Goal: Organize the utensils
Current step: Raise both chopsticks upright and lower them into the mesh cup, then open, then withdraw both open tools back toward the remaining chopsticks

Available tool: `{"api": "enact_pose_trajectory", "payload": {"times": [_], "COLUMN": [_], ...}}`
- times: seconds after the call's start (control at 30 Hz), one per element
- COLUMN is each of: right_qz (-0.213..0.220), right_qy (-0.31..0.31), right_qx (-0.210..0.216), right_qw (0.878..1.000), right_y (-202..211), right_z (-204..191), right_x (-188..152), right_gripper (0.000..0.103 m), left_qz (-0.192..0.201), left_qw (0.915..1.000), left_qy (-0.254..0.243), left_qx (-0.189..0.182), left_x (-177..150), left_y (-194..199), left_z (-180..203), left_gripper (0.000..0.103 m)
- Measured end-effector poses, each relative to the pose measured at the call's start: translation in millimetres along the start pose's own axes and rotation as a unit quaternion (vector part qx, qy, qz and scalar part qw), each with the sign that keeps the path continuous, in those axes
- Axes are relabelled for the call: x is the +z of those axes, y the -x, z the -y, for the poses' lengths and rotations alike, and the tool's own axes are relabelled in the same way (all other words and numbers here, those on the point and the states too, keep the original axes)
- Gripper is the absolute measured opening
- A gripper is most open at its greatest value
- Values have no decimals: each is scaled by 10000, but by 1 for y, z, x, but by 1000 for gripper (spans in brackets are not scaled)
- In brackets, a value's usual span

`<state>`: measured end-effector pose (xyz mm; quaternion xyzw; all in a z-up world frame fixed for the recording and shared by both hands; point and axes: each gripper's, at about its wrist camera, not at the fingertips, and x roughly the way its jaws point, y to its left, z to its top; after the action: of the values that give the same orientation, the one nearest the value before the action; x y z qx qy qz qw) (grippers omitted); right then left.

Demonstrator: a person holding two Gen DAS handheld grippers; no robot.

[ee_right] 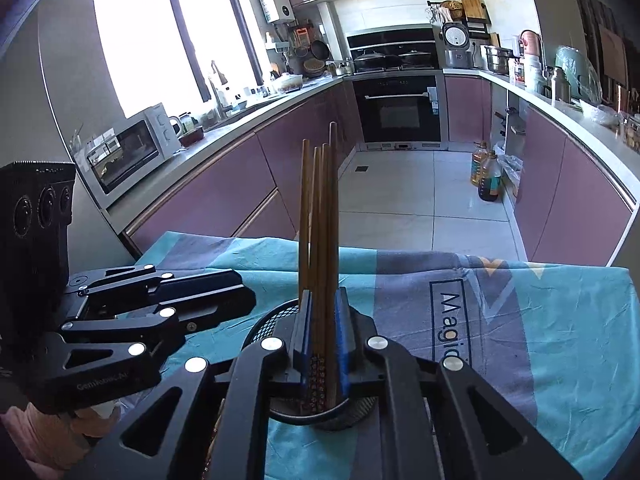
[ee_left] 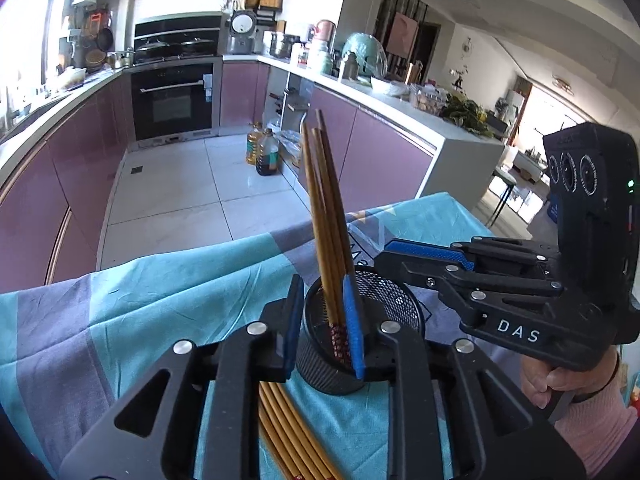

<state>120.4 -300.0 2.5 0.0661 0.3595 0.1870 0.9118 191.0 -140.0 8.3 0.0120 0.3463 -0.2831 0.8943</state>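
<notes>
Several chopsticks (ee_right: 320,240) stand nearly upright in the mesh cup (ee_left: 394,300).
Right gripper (ee_right: 323,332) pinches them; left gripper (ee_left: 324,320) straddles the cup's wall, fingers wide; more chopsticks (ee_left: 288,432) lie flat on the table's near edge.

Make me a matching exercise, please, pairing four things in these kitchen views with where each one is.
Things:
1. standing chopsticks
2. loose chopsticks
3. oil bottles
4. microwave

Places:
A. lying flat on the cloth
B. on the counter below the window
C. upright in the mesh cup
D. on the floor

Pairs: 1-C, 2-A, 3-D, 4-B
</notes>
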Motion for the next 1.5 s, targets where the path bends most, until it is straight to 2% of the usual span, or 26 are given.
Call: {"api": "enact_pose_trajectory", "payload": {"times": [0.27, 0.43, 0.6, 0.77, 0.9, 1.23, 1.5], "right_qz": [382, 478, 227, -151, -339, -624, -655], "right_qy": [259, 512, 764, 795, 684, 324, 472], "right_qx": [52, 246, 369, 254, 184, 117, 7], "right_qw": [9989, 9972, 9961, 9964, 9969, 9975, 9967], "right_y": [29, 45, 40, 20, 9, -4, -10], "right_z": [-21, -43, -65, -73, -73, -67, -75], "right_x": [-16, -32, -57, -81, -96, -125, -129], "right_gripper": [27, 34, 43, 44, 44, 45, 45], "left_qz": [414, 522, 331, 27, -210, -552, -731], "left_qw": [9983, 9977, 9977, 9974, 9973, 9958, 9949], "left_qy": [-127, -30, 106, 146, 287, 315, 226], "left_qx": [393, 433, 587, 700, 644, 655, 652], "left_x": [-32, -54, -87, -117, -137, -160, -169], "left_y": [39, 61, 67, 61, 52, 33, 22], "left_z": [-9, -23, -39, -46, -49, -42, -37], "left_gripper": [38, 44, 46, 46, 46, 46, 46]}}
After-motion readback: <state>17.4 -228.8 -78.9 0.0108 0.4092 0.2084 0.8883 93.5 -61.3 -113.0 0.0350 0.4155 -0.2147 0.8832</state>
